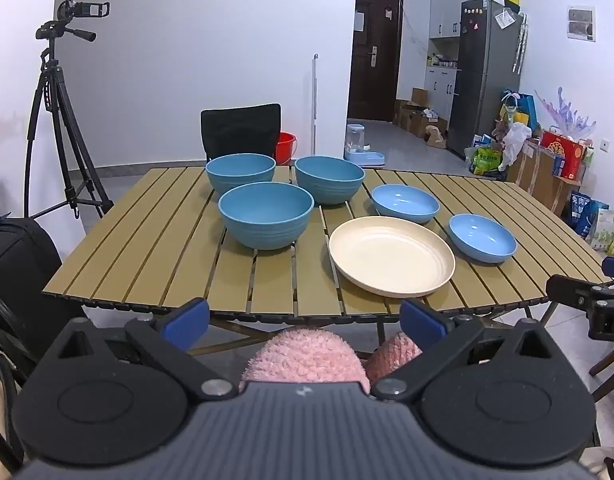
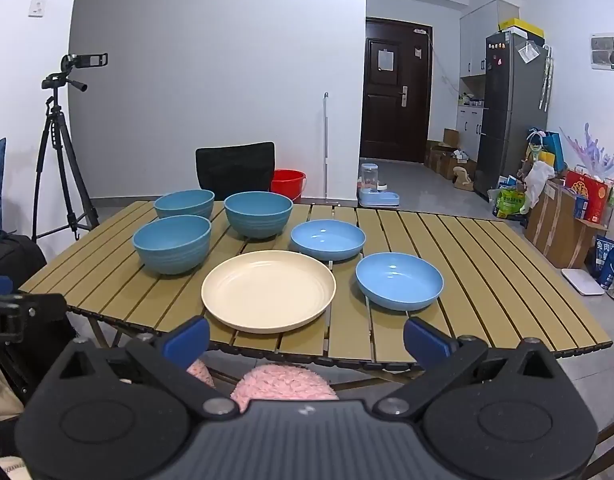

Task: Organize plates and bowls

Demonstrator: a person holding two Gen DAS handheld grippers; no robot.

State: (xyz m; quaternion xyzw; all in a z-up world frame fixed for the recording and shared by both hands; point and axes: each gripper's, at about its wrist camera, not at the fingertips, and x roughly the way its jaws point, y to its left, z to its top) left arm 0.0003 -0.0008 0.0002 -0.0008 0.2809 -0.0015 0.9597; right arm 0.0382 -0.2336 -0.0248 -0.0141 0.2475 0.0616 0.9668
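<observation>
Three deep teal bowls stand on the slatted table (image 1: 147,272): one nearest (image 1: 266,215), one at the back left (image 1: 240,172), one at the back right (image 1: 329,179). A cream plate (image 1: 391,255) lies near the front edge, with two shallow light-blue dishes (image 1: 405,202) (image 1: 483,237) to its right. In the right wrist view the same cream plate (image 2: 268,290) and dishes (image 2: 327,238) (image 2: 399,280) sit just ahead. My left gripper (image 1: 305,322) and right gripper (image 2: 307,338) both hang open before the table edge, holding nothing.
A black chair (image 1: 241,129) stands behind the table, with a red bucket (image 1: 286,147) beside it. A camera tripod (image 1: 59,120) is at the left. Pink slippers (image 1: 307,356) show below the grippers. Boxes, bags and a fridge (image 1: 487,76) crowd the right.
</observation>
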